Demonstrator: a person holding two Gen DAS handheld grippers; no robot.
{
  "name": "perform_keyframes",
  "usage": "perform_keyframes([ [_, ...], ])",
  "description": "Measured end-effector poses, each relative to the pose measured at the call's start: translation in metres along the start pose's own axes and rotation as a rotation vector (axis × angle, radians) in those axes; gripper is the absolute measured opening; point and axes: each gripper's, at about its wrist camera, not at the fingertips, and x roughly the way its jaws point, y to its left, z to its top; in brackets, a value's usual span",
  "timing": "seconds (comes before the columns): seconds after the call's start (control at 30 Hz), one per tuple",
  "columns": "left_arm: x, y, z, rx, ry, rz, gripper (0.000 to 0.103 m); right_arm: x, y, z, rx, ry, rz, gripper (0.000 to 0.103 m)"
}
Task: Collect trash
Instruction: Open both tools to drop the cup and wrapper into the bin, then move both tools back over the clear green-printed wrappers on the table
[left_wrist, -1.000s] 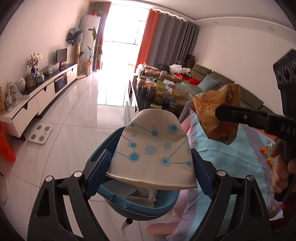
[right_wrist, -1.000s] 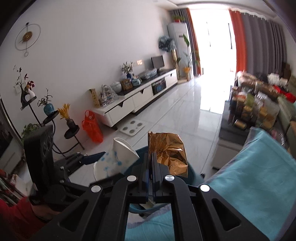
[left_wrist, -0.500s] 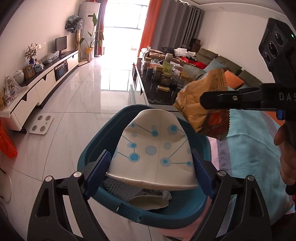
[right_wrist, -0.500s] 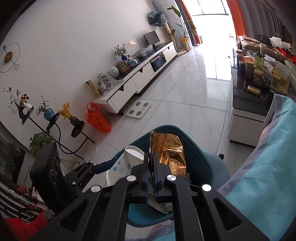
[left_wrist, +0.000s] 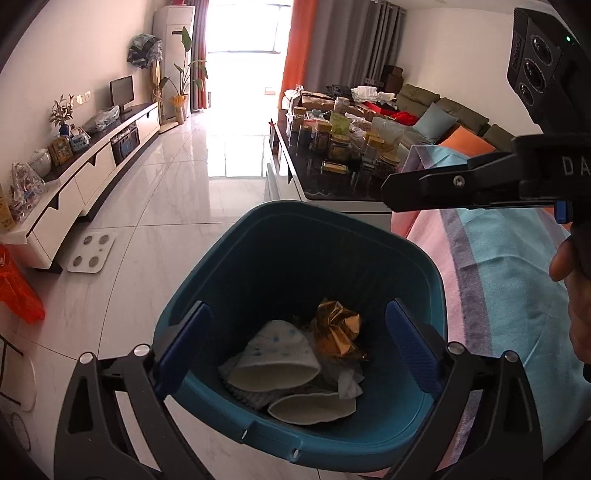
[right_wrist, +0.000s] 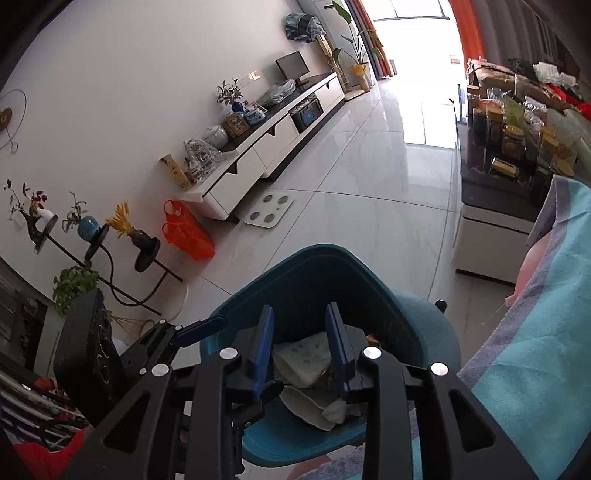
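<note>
A teal trash bin (left_wrist: 236, 236) stands on the floor right below both grippers. Inside it lie a white paper cup with blue dots (left_wrist: 273, 354), a crumpled gold wrapper (left_wrist: 336, 332) and a flattened white cup (left_wrist: 314, 406). My left gripper (left_wrist: 297, 343) hangs over the bin's near rim, its jaws opening wide with nothing between them. My right gripper (right_wrist: 299, 332) points down into the bin (right_wrist: 314, 258), its jaws opening and holding nothing; the dotted cup (right_wrist: 303, 354) shows through the gap. The right gripper (left_wrist: 391, 192) also reaches in from the right in the left wrist view.
A teal and pink blanket (left_wrist: 517, 277) covers the surface to the right of the bin. Behind it is a dark coffee table (left_wrist: 325, 184) crowded with jars. On the tiled floor at left are a white scale (left_wrist: 90, 254), an orange bag (left_wrist: 18, 291) and a white TV cabinet (left_wrist: 92, 166).
The dotted cup has left the left gripper and the gold wrapper has left the right one; both now lie in the bin. Both grippers sank toward the bin and their jaws spread.
</note>
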Motion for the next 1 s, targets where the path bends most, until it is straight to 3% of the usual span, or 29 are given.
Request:
perform_keyframes([
  [0.3,-0.027,-0.005,0.0,-0.026,-0.048,0.011,0.096,-0.028,0.001,-0.004,-0.023,-0.063,-0.018,0.044],
  [0.4,-0.043,-0.009,-0.003,-0.035,-0.078,0.013,0.097,-0.045,0.004,-0.007,-0.045,-0.101,-0.04,0.054],
  [0.47,-0.055,-0.011,-0.002,-0.042,-0.1,0.016,0.097,-0.057,0.008,-0.011,-0.064,-0.134,-0.062,0.056],
  [0.57,-0.074,-0.016,0.0,-0.049,-0.135,0.013,0.097,-0.077,0.01,-0.017,-0.074,-0.182,-0.081,0.069],
  [0.63,-0.086,-0.018,0.002,-0.052,-0.154,0.012,0.097,-0.091,0.013,-0.024,-0.092,-0.215,-0.113,0.078],
  [1.0,-0.171,-0.066,0.01,-0.019,-0.313,-0.082,0.097,-0.171,0.014,-0.078,-0.149,-0.373,-0.287,0.096],
])
